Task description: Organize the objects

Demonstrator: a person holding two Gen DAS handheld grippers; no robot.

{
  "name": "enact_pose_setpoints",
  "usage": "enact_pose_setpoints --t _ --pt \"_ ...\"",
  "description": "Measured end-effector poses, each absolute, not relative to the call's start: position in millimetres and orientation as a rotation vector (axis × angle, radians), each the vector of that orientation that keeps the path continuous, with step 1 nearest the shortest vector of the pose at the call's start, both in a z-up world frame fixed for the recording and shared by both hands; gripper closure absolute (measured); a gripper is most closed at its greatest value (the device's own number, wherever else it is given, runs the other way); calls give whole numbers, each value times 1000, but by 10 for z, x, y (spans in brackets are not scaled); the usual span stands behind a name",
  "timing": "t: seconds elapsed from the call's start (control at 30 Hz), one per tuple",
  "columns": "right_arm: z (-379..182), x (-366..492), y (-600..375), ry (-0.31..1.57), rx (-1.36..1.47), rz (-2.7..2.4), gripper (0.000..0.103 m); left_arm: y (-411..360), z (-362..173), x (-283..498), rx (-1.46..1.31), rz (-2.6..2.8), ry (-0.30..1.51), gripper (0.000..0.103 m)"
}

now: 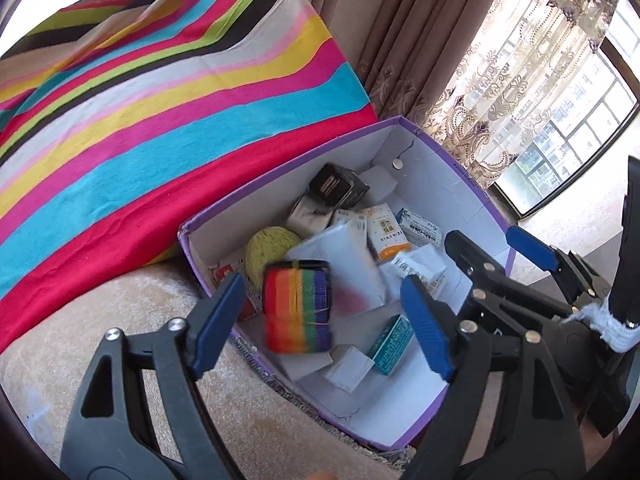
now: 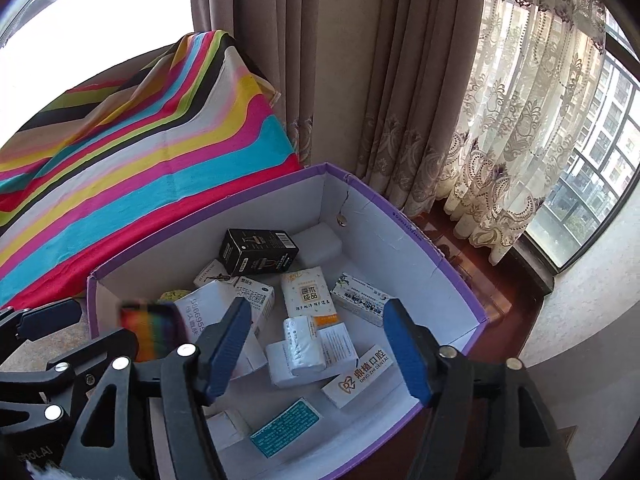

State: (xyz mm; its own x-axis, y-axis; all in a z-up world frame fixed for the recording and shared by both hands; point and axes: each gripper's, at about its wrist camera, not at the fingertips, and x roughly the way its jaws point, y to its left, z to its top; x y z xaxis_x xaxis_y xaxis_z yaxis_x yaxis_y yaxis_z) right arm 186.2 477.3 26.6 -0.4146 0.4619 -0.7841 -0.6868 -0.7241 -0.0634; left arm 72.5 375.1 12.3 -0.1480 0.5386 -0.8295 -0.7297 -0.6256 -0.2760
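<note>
Currently your left gripper (image 1: pixel 324 320) has its jaws spread, and the rainbow-striped block (image 1: pixel 298 306) sits blurred in the gap between its blue pads (image 1: pixel 218 322), touching neither; whether it rests on anything you cannot tell from either view. Your right gripper (image 2: pixel 316 348) is likewise released, nothing between its fingers (image 2: pixel 406 354).

Container: one purple box (image 1: pixel 472 184) with a white interior, open top, directly beyond both sets of fingertips. It stands on a beige plush surface (image 1: pixel 100 312), next to a striped cloth (image 1: pixel 160 112).

Contents, as seen past your right fingertips:
- one black carton (image 2: pixel 258 252), far end, lying on its side
- one plain white block (image 2: pixel 320 246), just beyond the black carton, in the far corner
- one white-and-orange packet (image 2: pixel 308 294), ahead between your right fingers
- one blue-printed white carton (image 2: pixel 360 298), toward the right finger
- one teal-labelled box (image 2: pixel 286 426), nearest, between the right fingers
- one white carton with an orange logo (image 2: pixel 358 376), just inside the right finger
- one yellow ball of yarn (image 1: pixel 268 254), beyond your left gripper's left finger, partly behind the rainbow block

Several further white cartons lie overlapped; their count is unclear.
</note>
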Motion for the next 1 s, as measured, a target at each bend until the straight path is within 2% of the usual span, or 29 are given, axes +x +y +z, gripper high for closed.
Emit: enact_pose_setpoints --t 0.17,0.27,0.37,0.67,0.87,1.0 --pt "296 1952 4655 368 -1113 2146 22 3489 19 710 -1390 1820 143 19" --pt "314 2036 4532 385 -1131 2143 21 3338 121 798 -1353 1841 135 17" --pt "347 2119 4421 386 -1145 2137 21 3207 175 901 -1298 1853 117 9" --pt "490 2320 4241 354 -1155 2093 21 3139 110 834 -1291 1807 94 8" --pt "545 2313 4242 347 -1146 2080 21 3219 90 908 -1279 1810 187 5" --pt "536 2258 4216 310 -1164 2090 21 3201 83 905 -1272 1808 179 5"
